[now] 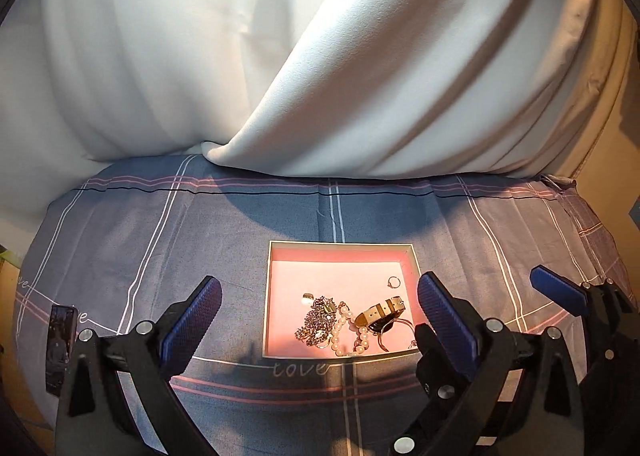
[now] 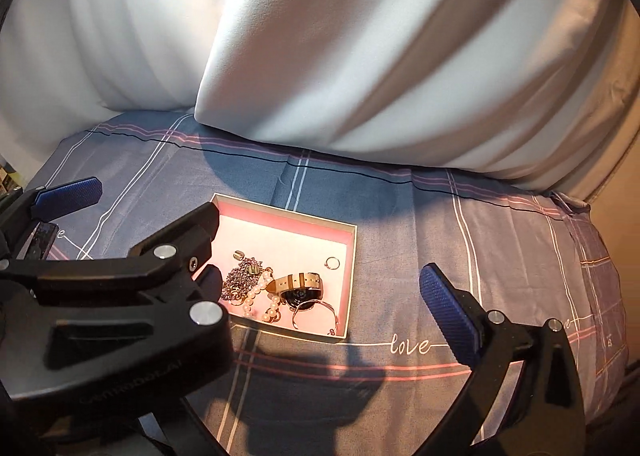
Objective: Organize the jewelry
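An open box with a pink lining [image 1: 340, 243] [image 2: 351, 256] lies on the bedsheet. It holds a gold-strapped watch [image 1: 380, 310] [image 2: 300, 284], a pearl bracelet [image 1: 340, 332] [image 2: 256, 294], a purple sparkly chain [image 1: 316, 320] [image 2: 238, 276], a small ring [image 1: 394, 281] [image 2: 332, 263] and a larger ring [image 2: 316, 314]. My left gripper [image 1: 320, 282] hovers above the box, open, with nothing between its blue pads. To the right of it my right gripper [image 2: 320, 274] is also open and empty. Its left finger is partly hidden behind the left gripper's black finger [image 2: 176, 244].
A grey-blue plaid sheet with "love" lettering [image 1: 300, 369] [image 2: 410, 346] covers the bed. A big white pillow or duvet [image 1: 320, 76] [image 2: 360, 56] rises right behind the box. A dark flat phone-like object [image 1: 60, 344] lies left. The bed's edge drops off at the right [image 2: 608, 276].
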A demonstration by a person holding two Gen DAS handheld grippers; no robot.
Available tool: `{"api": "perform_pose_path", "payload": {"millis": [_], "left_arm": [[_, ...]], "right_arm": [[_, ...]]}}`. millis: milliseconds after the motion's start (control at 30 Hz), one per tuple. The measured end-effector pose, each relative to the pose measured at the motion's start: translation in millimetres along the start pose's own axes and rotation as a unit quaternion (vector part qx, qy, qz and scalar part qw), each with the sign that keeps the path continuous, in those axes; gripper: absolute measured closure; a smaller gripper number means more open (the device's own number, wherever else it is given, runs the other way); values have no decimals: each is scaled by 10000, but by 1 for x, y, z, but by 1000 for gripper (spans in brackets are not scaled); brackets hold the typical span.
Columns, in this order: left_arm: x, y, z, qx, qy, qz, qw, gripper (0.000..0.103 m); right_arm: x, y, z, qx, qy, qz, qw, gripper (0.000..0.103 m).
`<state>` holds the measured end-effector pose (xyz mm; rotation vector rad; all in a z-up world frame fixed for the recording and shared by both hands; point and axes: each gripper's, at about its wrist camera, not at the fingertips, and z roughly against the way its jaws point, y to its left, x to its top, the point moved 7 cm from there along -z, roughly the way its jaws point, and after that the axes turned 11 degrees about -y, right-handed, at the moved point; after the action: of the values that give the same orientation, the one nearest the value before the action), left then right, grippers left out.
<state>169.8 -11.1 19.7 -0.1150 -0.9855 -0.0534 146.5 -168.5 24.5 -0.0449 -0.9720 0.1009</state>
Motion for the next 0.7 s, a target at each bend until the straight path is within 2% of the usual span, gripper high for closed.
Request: {"api": "perform_pose_path", "payload": {"millis": [700], "left_arm": [[-5, 2, 12, 16, -23, 3, 10000, 6]], "right_arm": [[-5, 3, 19, 101, -65, -123, 9999, 6]]}}
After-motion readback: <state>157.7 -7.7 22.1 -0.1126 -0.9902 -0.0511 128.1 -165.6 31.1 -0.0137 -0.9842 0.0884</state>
